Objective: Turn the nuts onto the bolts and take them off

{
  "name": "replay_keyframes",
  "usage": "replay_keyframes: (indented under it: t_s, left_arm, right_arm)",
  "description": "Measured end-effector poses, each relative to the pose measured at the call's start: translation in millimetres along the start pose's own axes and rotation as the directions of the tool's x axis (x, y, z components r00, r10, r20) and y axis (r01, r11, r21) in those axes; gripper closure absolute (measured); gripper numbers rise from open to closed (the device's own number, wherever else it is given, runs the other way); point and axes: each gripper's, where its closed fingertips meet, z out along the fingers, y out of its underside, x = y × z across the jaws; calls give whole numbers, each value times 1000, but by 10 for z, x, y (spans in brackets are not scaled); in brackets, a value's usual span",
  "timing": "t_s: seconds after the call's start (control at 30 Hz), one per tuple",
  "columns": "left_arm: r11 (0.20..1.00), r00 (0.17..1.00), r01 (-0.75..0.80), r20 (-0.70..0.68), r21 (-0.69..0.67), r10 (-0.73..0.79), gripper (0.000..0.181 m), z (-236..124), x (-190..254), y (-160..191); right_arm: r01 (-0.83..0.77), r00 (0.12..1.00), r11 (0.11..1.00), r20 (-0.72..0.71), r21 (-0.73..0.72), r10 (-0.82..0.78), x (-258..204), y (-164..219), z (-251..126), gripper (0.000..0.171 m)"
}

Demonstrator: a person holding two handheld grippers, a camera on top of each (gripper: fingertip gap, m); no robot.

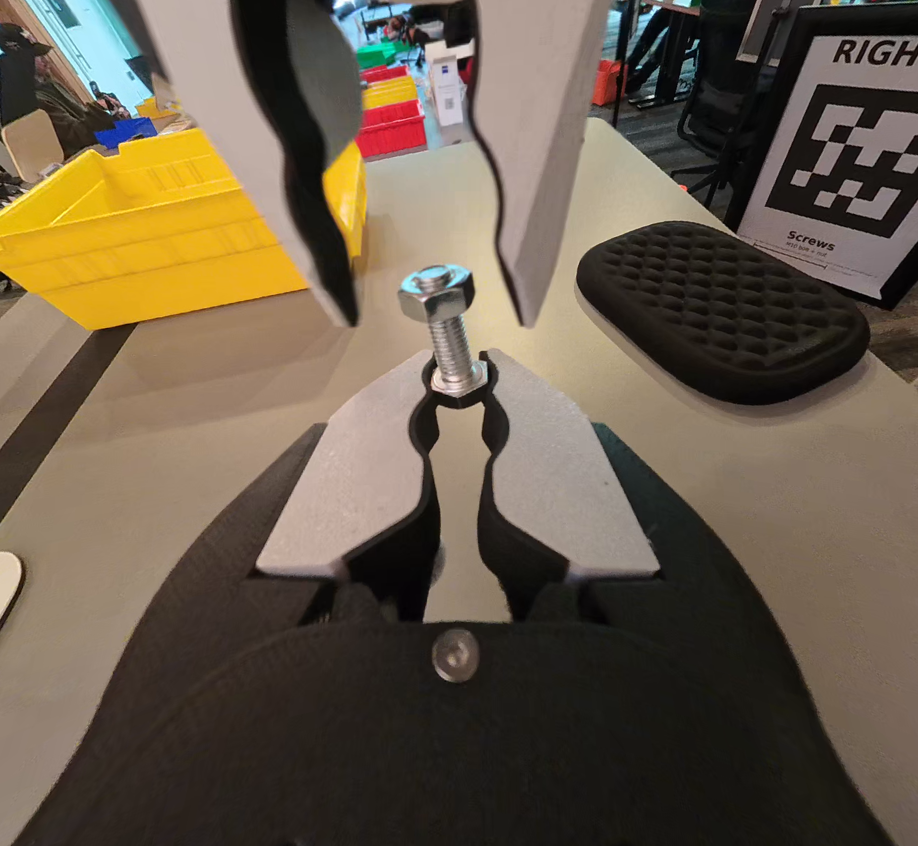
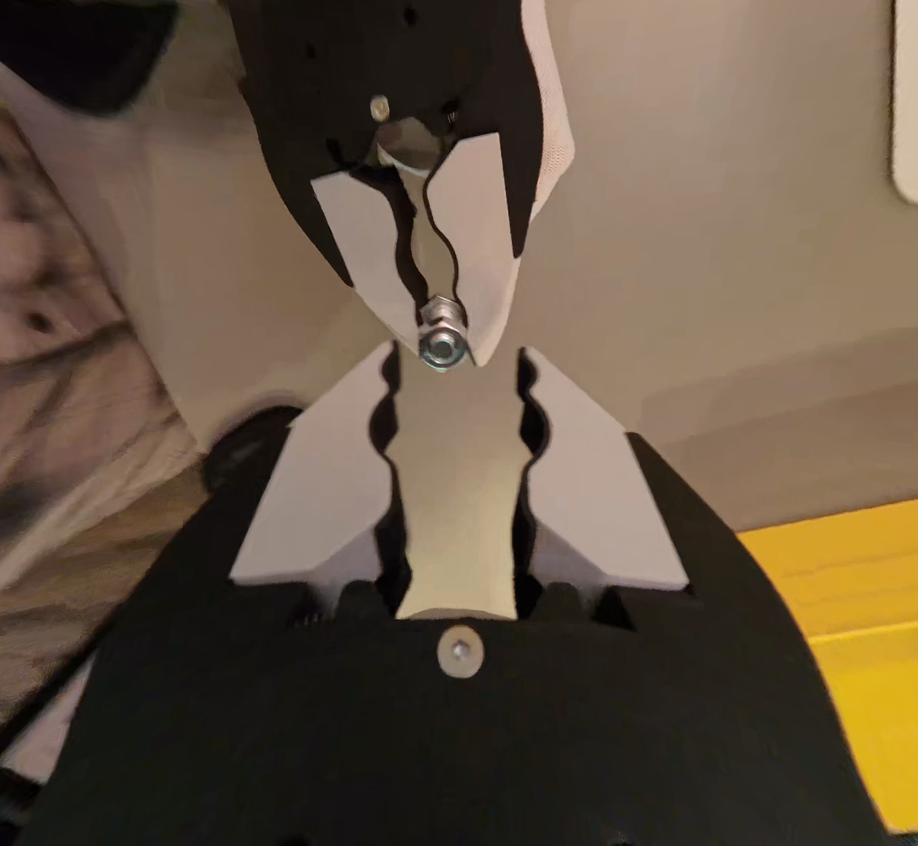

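Left gripper (image 1: 454, 377) jaws clamp the bolt (image 1: 449, 350) head; right gripper (image 1: 437, 320) jaws gape either side of the nut (image 1: 436, 293) — centre on its flats, then close squarely.

The shiny, threaded silver metal bolt (image 1: 449, 350) and its bright hexagonal metal nut (image 1: 436, 293) gleam against the matt beige worktop (image 1: 695, 499), the glossy yellow plastic bin (image 1: 149, 246) and the matt black dimpled rubbery pad (image 1: 720, 310).

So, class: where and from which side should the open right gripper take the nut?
Grip the nut across two opposite flats, coming down from above with one finger on each side. It sits at the top of the upright bolt, whose head the left gripper clamps, beneath the right gripper.
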Motion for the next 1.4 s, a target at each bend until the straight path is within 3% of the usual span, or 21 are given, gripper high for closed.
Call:
replay_keyframes:
  t_s: [0.13, 0.2, 0.3, 0.37, 0.47, 0.57, 0.8, 0.9, 1.0, 1.1, 1.23, 1.3, 1.4]
  left_arm:
    - [1000, 1000, 0, -22, -1, 0, 168, -2, 36, 3]
    - [1000, 999, 3, -39, 9, -3, 168, -7, 63, -13]
    - [1000, 998, 7, -62, 17, -5, 168, -11, 103, -32]
    - [1000, 997, 1, -72, 19, 0, 167, -13, 124, -41]
    - [1000, 996, -3, -85, 27, 6, 167, -22, 150, -59]
    - [1000, 996, -5, -88, 28, 8, 167, -28, 157, -65]
    - [1000, 995, -11, -96, 19, 13, 167, -11, 182, -53]
    - [1000, 995, -14, -97, 17, 16, 167, 2, 190, -48]
    - [1000, 997, -16, -80, 15, 17, 167, 1, 162, -44]
    - [1000, 998, -11, -56, 11, 11, 167, -7, 111, -33]
    - [1000, 1000, -5, -15, -2, 5, 167, -6, 30, -3]
    - [1000, 1000, -7, 1, -9, 7, 167, 8, 10, 9]
    - [1000, 1000, -2, 21, -10, 2, 167, 4, -31, 14]
  right_arm:
    - [399, 911, 917, -105, -11, -398, 24, -45, -95, 115]
    - [650, 741, 759, -192, -38, -644, -1, -110, -174, 122]
    - [873, 409, 453, -238, -179, -881, -43, -122, -219, 126]
    - [934, 213, 266, -227, -238, -950, -104, -124, -204, 128]
    - [949, 50, 110, -204, -297, -978, -124, -138, -183, 133]
    - [945, -35, 31, -195, -324, -980, -128, -168, -177, 141]
    - [929, -114, -56, -140, -366, -983, -127, -105, -110, 154]
    - [935, -76, -25, -130, -353, -989, -133, -81, -102, 155]
    - [937, 28, 76, -145, -341, -989, -109, -71, -102, 155]
    - [912, 226, 269, -165, -311, -960, -63, -60, -97, 155]
    - [764, 574, 594, -157, -253, -804, -2, -16, -76, 155]
    - [617, 747, 753, -130, -231, -652, 1, 20, -65, 155]
    - [333, 929, 927, -107, -170, -353, 4, 32, -60, 155]
